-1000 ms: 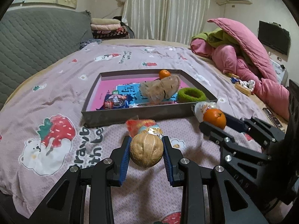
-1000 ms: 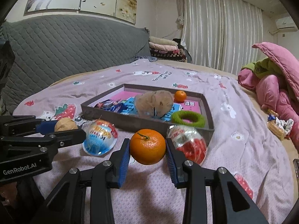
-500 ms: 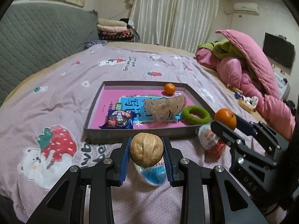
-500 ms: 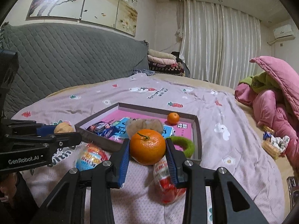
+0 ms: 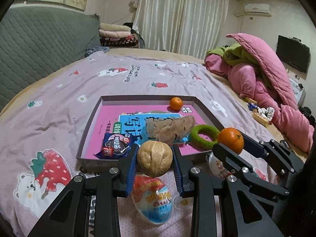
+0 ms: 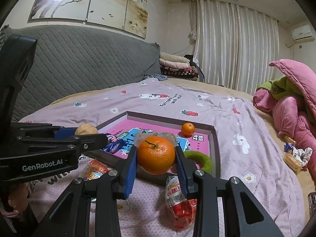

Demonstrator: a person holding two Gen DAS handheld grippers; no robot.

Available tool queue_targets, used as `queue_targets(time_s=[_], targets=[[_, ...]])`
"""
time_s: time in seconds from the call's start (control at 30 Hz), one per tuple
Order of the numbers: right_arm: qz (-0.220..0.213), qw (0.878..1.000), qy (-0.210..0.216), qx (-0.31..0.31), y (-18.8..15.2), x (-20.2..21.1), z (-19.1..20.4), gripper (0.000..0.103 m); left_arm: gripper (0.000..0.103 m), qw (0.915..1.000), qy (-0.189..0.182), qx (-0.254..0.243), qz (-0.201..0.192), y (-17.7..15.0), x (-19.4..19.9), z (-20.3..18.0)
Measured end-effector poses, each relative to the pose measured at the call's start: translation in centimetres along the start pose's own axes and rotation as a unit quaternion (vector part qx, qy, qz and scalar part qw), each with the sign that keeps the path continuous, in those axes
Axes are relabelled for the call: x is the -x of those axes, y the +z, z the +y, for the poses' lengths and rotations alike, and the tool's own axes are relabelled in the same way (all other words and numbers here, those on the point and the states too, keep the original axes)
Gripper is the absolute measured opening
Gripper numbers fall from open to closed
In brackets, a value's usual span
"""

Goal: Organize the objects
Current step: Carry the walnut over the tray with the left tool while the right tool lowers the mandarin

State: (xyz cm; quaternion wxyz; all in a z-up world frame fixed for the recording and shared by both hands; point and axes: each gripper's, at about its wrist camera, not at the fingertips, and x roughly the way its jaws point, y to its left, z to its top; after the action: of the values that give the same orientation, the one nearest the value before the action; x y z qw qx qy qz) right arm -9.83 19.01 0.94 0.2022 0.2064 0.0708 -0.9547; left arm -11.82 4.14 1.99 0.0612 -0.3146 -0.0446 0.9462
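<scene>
The walnut sat clamped between the blue pads of the left gripper, held up in the air just short of the near wall of the shallow grey tray on the bed. Below it on the bedspread lay a blue-and-red egg-shaped treat. Inside the tray, a cookie packet rested at the near left, a crumpled beige piece lay in the middle on the pink-and-blue book, a small tangerine sat near the far wall, and a green ring lay at the near right corner. Further right, the right gripper was closed on the orange, pads pressing both its sides, also held above the bed in front of the tray. A second egg-shaped treat, with a red lower half, lay on the bedspread beneath that gripper.
</scene>
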Motion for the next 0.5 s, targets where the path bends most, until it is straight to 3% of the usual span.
queue_targets(time_s=[0.5], targets=[[-0.002, 1.000, -0.025, 0.011, 1.9, -3.0, -2.7, 0.037, 0.033, 0.9999, 0.005, -0.015, 0.005, 2.1, -3.3, 0.1]])
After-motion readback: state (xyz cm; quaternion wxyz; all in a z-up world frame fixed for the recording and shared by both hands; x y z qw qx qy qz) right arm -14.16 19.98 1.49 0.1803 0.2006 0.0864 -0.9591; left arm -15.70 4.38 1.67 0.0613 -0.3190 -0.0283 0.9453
